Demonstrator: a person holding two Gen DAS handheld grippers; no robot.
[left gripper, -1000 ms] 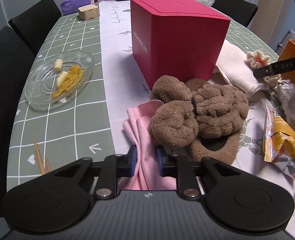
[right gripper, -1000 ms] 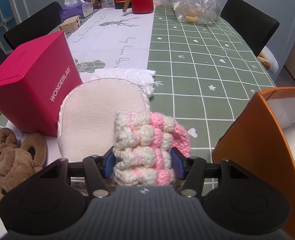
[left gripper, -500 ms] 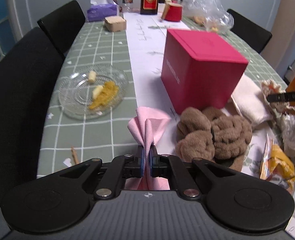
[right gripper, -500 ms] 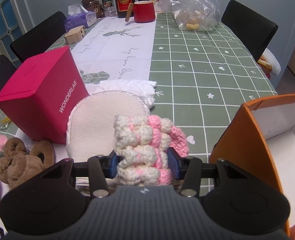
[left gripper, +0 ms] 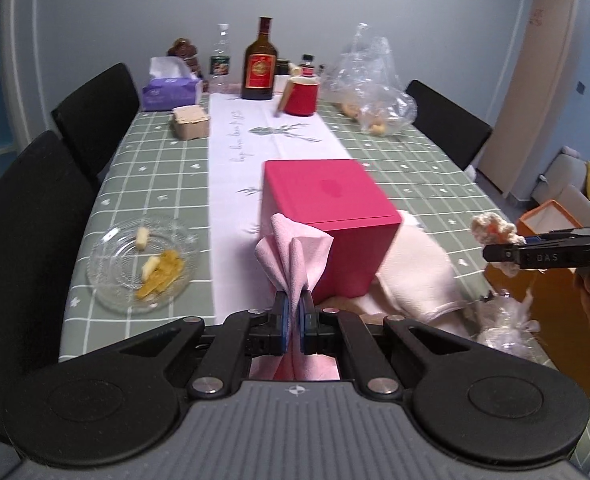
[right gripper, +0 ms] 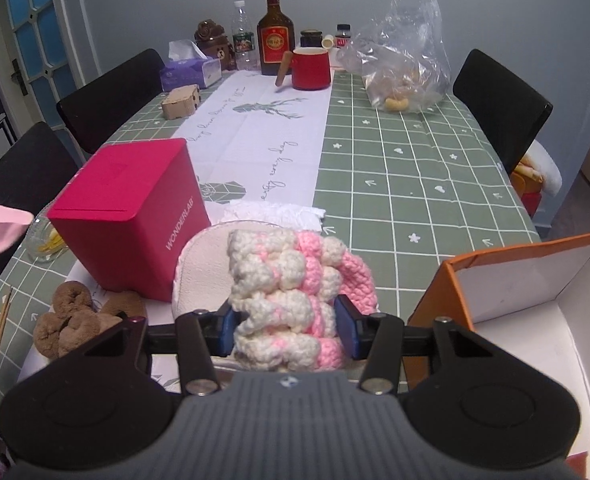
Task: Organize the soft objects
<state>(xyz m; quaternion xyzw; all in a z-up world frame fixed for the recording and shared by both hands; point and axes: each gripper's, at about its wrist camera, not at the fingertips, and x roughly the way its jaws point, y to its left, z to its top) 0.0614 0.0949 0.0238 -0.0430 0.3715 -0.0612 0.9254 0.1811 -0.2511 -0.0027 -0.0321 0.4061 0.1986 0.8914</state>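
Left gripper (left gripper: 294, 320) pinches pink cloth (left gripper: 293, 252) tight; right gripper (right gripper: 286, 330) clamps pink-and-cream crochet piece (right gripper: 295, 292), beside orange box (right gripper: 451, 280).

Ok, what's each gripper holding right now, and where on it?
The left gripper is shut on the pink cloth, pinching a bunched fold. The right gripper is shut on the pink-and-cream knitted piece, squeezing its two sides.

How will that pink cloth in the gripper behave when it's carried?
Probably floppy: the pink cloth fans out in loose folds above the shut left gripper and hangs limp below. Likely light. It looks thin, so it may slip if the pinch loosens.
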